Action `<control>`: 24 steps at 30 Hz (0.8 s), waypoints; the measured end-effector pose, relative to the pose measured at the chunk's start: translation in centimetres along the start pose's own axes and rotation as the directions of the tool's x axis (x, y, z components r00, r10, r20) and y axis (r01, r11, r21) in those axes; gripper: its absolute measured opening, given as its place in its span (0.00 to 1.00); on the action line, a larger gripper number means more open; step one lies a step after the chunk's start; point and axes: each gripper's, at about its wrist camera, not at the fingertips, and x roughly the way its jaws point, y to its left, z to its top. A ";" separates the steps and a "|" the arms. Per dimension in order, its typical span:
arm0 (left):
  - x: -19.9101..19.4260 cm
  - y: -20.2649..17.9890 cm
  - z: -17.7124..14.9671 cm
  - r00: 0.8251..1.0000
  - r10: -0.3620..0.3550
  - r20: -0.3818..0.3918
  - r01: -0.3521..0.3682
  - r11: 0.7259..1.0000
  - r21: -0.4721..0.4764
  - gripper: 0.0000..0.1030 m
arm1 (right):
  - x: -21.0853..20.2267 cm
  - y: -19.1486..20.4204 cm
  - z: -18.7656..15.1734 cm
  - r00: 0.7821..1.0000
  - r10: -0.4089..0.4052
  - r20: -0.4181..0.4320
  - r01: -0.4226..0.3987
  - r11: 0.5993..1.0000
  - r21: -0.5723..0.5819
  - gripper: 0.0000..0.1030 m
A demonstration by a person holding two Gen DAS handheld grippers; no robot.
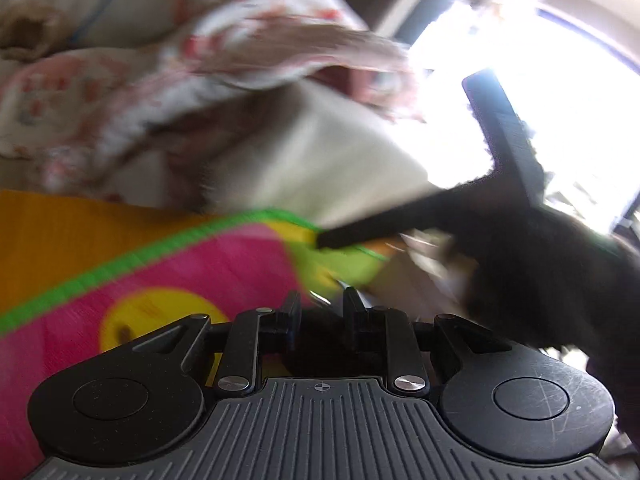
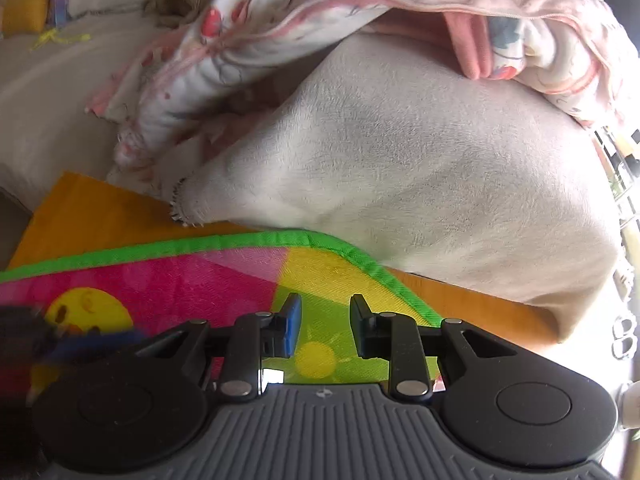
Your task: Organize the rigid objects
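My left gripper (image 1: 320,300) is over a colourful play mat (image 1: 180,272); its jaws stand a little apart with nothing clearly between them, and the view is blurred by motion. My right gripper (image 2: 325,312) is open and empty, low over the same mat (image 2: 208,276) near its green-edged corner. The other gripper's dark fingers (image 1: 500,132) cross the right of the left wrist view. A dark blurred shape (image 2: 24,344) sits at the left edge of the right wrist view. No rigid object shows clearly in either view.
The mat lies on an orange surface (image 2: 92,208). A cream plush blanket (image 2: 420,168) and a pink floral quilt (image 2: 280,20) are heaped just beyond the mat. A bright window (image 1: 560,80) glares at the right.
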 end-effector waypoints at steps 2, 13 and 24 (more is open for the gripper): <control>-1.1 -0.4 -0.5 0.997 -0.077 -0.028 0.078 0.996 0.040 0.25 | 0.5 0.2 0.1 1.000 0.004 -0.027 -0.004 1.000 -0.012 0.25; 0.0 1.2 -1.4 0.989 0.147 -0.023 -0.148 0.989 -0.031 0.23 | 1.3 2.4 -1.0 0.992 -0.079 -0.093 0.070 0.993 -0.095 0.14; -3.2 -1.2 -6.6 0.995 0.077 -0.070 -0.080 0.996 -0.042 0.21 | -2.8 3.6 -6.4 0.988 -0.017 -0.152 0.000 0.994 -0.110 0.13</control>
